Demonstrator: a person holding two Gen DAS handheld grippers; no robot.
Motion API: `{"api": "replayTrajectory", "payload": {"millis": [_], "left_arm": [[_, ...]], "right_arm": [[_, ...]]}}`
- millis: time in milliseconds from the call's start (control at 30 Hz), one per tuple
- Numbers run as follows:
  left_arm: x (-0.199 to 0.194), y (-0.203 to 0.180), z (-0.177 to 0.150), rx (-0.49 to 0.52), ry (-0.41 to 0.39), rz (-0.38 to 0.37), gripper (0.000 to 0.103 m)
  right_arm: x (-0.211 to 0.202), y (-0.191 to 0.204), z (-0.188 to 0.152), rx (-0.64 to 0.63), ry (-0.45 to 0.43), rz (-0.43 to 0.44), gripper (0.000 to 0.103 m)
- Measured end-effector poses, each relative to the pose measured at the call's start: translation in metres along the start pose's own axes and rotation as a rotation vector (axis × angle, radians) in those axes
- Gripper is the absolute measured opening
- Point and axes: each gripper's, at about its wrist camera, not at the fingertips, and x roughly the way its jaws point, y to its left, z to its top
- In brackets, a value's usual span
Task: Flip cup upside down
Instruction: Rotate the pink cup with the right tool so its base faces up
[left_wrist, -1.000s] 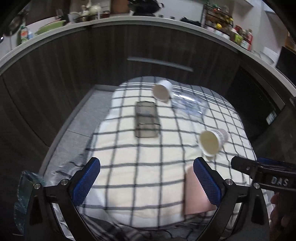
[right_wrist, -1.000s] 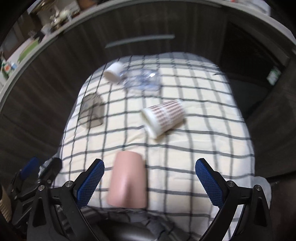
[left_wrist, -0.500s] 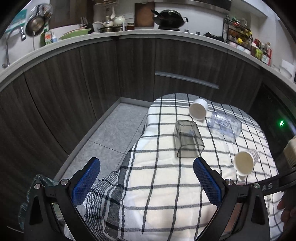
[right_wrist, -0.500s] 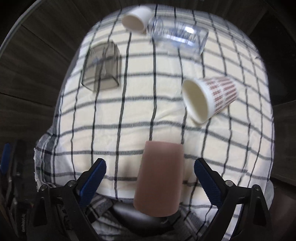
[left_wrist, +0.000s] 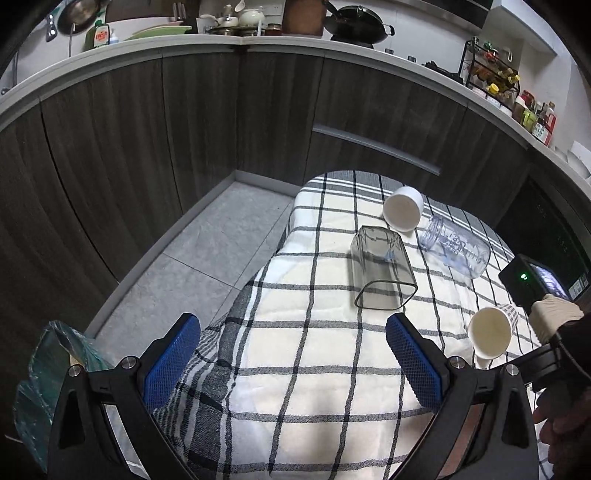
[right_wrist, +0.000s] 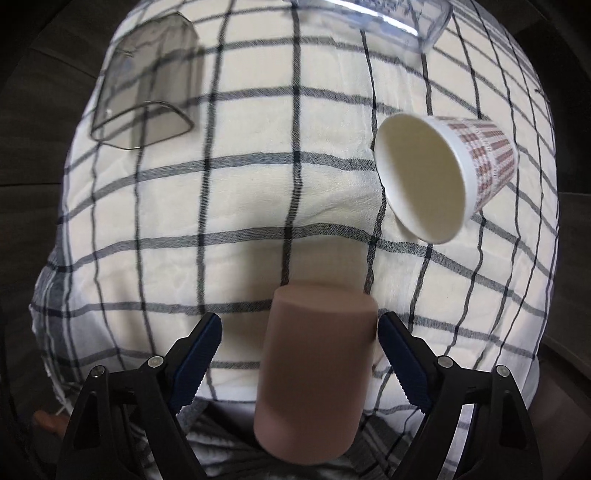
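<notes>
A pink-brown cup (right_wrist: 317, 365) lies on its side on the checked cloth, closed base toward the far side. My right gripper (right_wrist: 299, 332) is open, its fingers either side of the cup; the right pad (right_wrist: 402, 354) is close to the cup wall, the left pad (right_wrist: 197, 350) stands apart. A patterned paper cup (right_wrist: 443, 173) lies on its side to the far right, mouth toward me; it also shows in the left wrist view (left_wrist: 489, 330). My left gripper (left_wrist: 293, 360) is open and empty above the cloth's near left part.
A smoky clear square cup (left_wrist: 380, 275) (right_wrist: 147, 96), a white cup (left_wrist: 403, 213) and a clear plastic jar (left_wrist: 456, 251) (right_wrist: 373, 18) lie on their sides further back. The checked cloth (left_wrist: 314, 369) covers a small table. Dark cabinets (left_wrist: 184, 129) and grey floor (left_wrist: 192, 266) lie to the left.
My right gripper has moved down and forward around the pink-brown cup, its jaws narrower than before. My left gripper has swung left and pulled back.
</notes>
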Motion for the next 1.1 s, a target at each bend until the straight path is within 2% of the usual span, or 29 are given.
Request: {"api": "replayTrajectory", "payload": {"millis": [100, 233, 400, 500, 600, 700, 867, 967, 1100], "left_arm": [[0.005, -0.002, -0.003, 0.006, 0.018, -0.003, 0.102], [0.007, -0.004, -0.006, 0.010, 0.030, -0.005, 0.102], [0.005, -0.010, -0.007, 0.032, 0.035, -0.025, 0.102], [0.001, -0.010, -0.007, 0.023, 0.033, -0.043, 0.102], [-0.004, -0.008, -0.008, 0.004, 0.020, -0.056, 0.102], [-0.008, -0.009, -0.008, -0.007, 0.003, -0.070, 0.102], [-0.011, -0.010, -0.013, -0.022, -0.056, -0.080, 0.102], [-0.010, -0.010, -0.019, -0.029, -0.104, -0.067, 0.102], [0.001, -0.011, -0.025, -0.032, -0.109, -0.064, 0.102]], "right_arm": [[0.012, -0.001, 0.003, -0.002, 0.030, -0.007, 0.083], [0.022, -0.005, 0.003, -0.001, 0.041, -0.010, 0.065], [0.015, -0.004, -0.007, -0.020, -0.002, -0.008, 0.064], [-0.005, -0.012, -0.022, -0.020, -0.056, 0.014, 0.064], [-0.033, -0.018, -0.035, -0.020, -0.166, 0.031, 0.064], [-0.066, -0.021, -0.054, -0.024, -0.326, 0.042, 0.063], [-0.110, -0.022, -0.094, -0.053, -0.718, -0.008, 0.063], [-0.107, -0.017, -0.095, -0.022, -0.916, -0.040, 0.064], [-0.081, -0.020, -0.085, 0.057, -1.025, -0.036, 0.064]]}}
